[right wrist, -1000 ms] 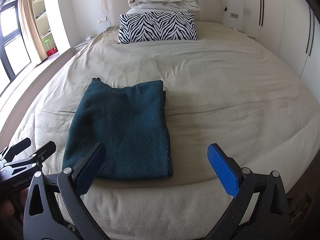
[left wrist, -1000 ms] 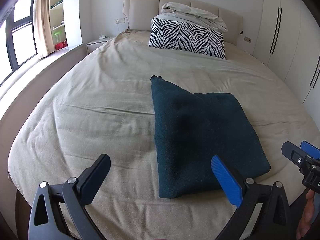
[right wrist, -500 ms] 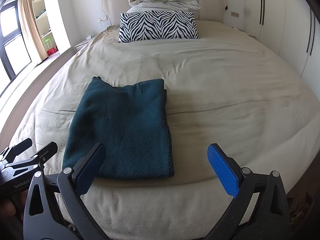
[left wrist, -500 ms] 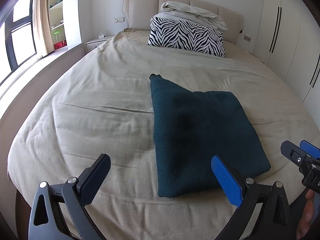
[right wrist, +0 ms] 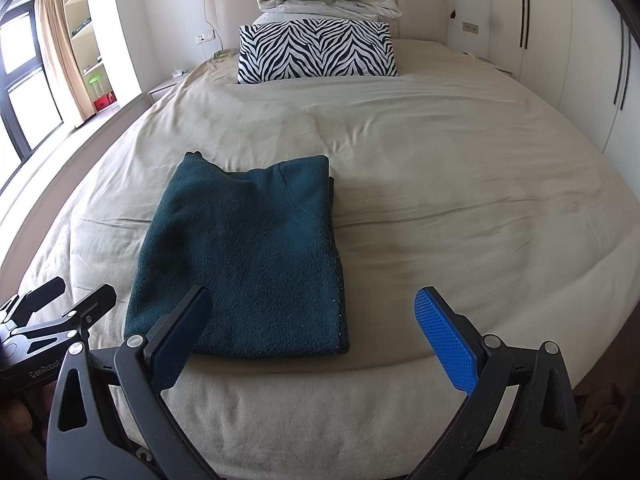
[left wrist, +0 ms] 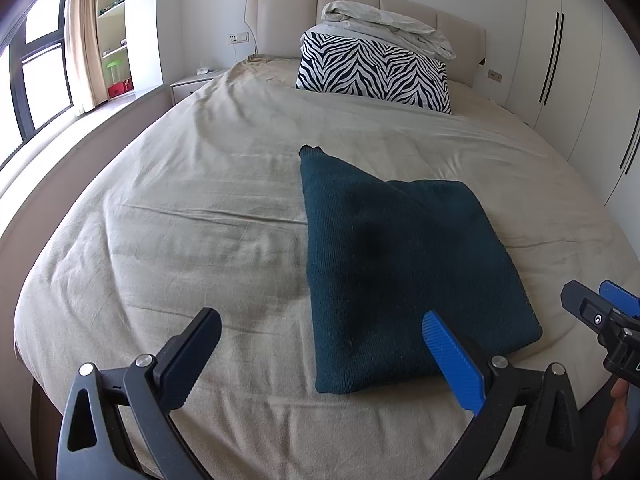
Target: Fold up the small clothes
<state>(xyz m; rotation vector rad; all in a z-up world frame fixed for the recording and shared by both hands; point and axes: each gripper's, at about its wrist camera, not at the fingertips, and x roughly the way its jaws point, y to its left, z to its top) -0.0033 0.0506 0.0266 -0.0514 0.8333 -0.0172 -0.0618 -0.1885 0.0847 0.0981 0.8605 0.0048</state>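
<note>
Dark teal fleece garment (right wrist: 244, 256) lies flat on the bed (right wrist: 460, 208), lower centre-left of the right wrist frame, lower centre-right of the left wrist frame (left wrist: 400, 264). Already folded to a compact rectangle: side edges stacked and fairly even, several layers showing along the right edge. One pointed corner sticks out at the far left — the top edge there is not square.

Judgement: the fold looks essentially done. What may remain is tucking that stray corner, or fetching another piece; no other small clothes in sight.

Left claw (left wrist: 324, 356): wide open, holding nothing, poised above the bed's near edge with its blue finger over the garment's near corner. Right claw (right wrist: 316, 340): wide open too, empty, hovering just short of the garment's near edge.

Containers: none on the bed. Zebra-print pillow (right wrist: 316, 50) at the headboard, a bundled pale duvet (right wrist: 328, 0) on top of it. Shelves at upper left hold small items, too small to tell.
</note>
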